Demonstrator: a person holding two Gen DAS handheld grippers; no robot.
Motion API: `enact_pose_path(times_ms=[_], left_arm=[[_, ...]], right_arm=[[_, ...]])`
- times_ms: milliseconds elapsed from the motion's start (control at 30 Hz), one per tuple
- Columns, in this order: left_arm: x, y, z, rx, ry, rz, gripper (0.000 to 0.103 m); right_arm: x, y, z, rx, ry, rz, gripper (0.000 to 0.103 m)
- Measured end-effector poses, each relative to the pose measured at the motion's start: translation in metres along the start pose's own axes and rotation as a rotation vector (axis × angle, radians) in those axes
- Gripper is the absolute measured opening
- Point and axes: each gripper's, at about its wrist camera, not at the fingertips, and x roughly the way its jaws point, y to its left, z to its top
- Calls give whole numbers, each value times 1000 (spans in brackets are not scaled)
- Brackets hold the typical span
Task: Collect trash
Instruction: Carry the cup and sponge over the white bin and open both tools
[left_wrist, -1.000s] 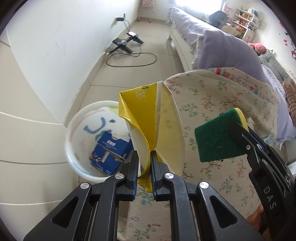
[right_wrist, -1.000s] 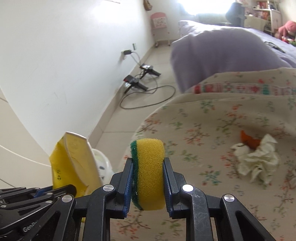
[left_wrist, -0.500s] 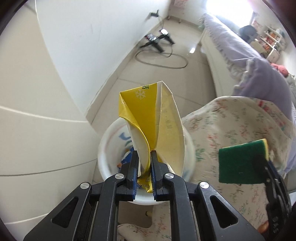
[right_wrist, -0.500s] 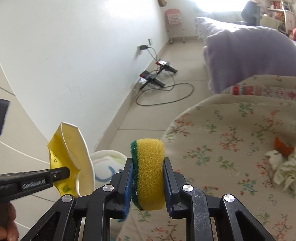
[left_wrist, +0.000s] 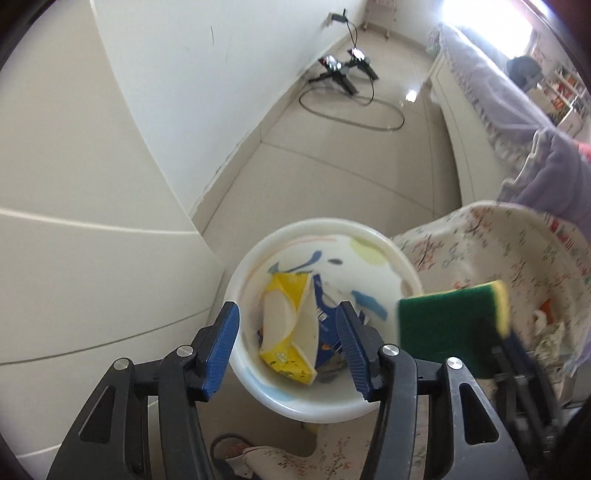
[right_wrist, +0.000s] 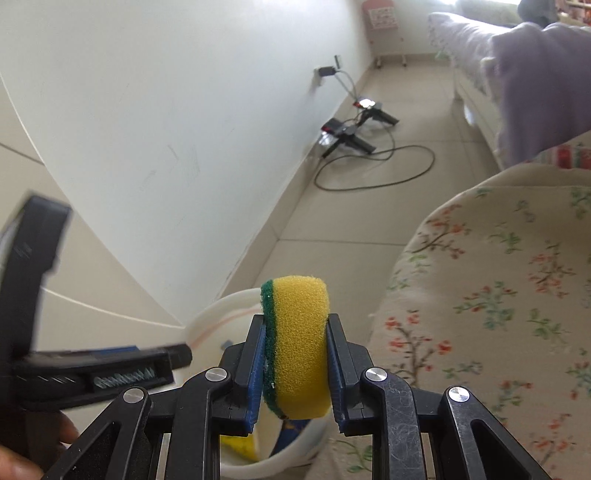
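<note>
My left gripper (left_wrist: 286, 343) is open and empty, held right above the white trash bin (left_wrist: 369, 230) on the floor. A crumpled yellow carton (left_wrist: 286, 328) lies inside the bin on a blue carton (left_wrist: 327, 328). My right gripper (right_wrist: 295, 362) is shut on a yellow and green sponge (right_wrist: 297, 343), above the bin's (right_wrist: 210, 314) right side. The sponge (left_wrist: 450, 325) also shows in the left wrist view, beside the bin. The left gripper's side (right_wrist: 110, 373) shows in the right wrist view.
A bed with a floral sheet (right_wrist: 498, 295) lies right of the bin, with crumpled tissue (left_wrist: 550, 332) on it. A white wall (right_wrist: 184, 110) runs along the left. Black cables and stands (left_wrist: 351, 74) lie on the tiled floor farther back.
My left gripper moved over the bin, opened, and the yellow carton dropped into it. My right gripper moved left with the sponge, to above the bin's edge.
</note>
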Motion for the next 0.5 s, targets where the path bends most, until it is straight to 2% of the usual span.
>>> enact_pose_path(times_ms=[100, 233, 267, 300, 333, 500], left_arm=[[-12, 8, 3, -31, -35, -2, 57], [-13, 25, 4, -119, -24, -16, 57], [-13, 28, 3, -137, -21, -20, 57], [-13, 31, 3, -152, -20, -21, 57], [-13, 31, 3, -153, -21, -22, 57], [-20, 24, 1, -134, -32, -42, 57]], right_arm=[[12, 6, -2, -17, 18, 16, 27], [27, 12, -5, -24, 44, 22, 31], [31, 13, -6, -21, 55, 19, 33], [36, 14, -6, -14, 72, 23, 45], [38, 15, -6, -5, 83, 28, 52], [34, 17, -9, 1, 85, 45, 55]])
